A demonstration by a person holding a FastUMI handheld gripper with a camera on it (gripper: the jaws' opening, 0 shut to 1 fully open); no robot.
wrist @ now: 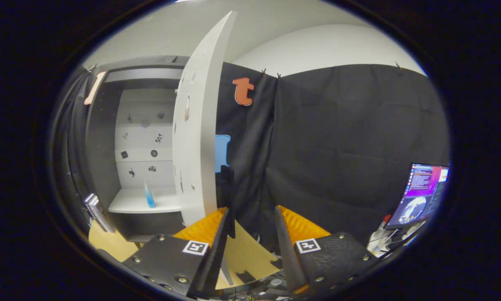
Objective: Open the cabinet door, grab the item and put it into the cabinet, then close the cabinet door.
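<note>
- Furthest left, beside the cabinet's dark side wall, a stack of books or cases (95,211) stands on the pale tabletop (108,244) — it plays no part in your job, so steer clear of it.
- The cabinet (104,138) stands open, its pale back panel dotted with small dark stickers. On its white shelf (129,202) stands the item, a slim blue bottle (149,196), upright and tapering to a thin top. By the look of it, the placing step is already done.
- Should you need to shift that bottle, expect it to be light and easy to tip — it is tall with a narrow foot, and smooth plastic may slide in the claw. Pinch it low on the wider body, not at the thin neck.
- Next comes the cabinet door (196,138), a thin, stiff white panel swung wide and seen nearly edge-on. It should swing lightly on its hinges. I cannot make out a handle, so push on the flat face near the free edge rather than trying to grip it.
- Your claw (254,217) is spread apart with nothing between the fingers; the door's lower corner sits just ahead of the left finger (223,234).
- Far right, a lit monitor (421,192) stands well apart from the work.
</note>
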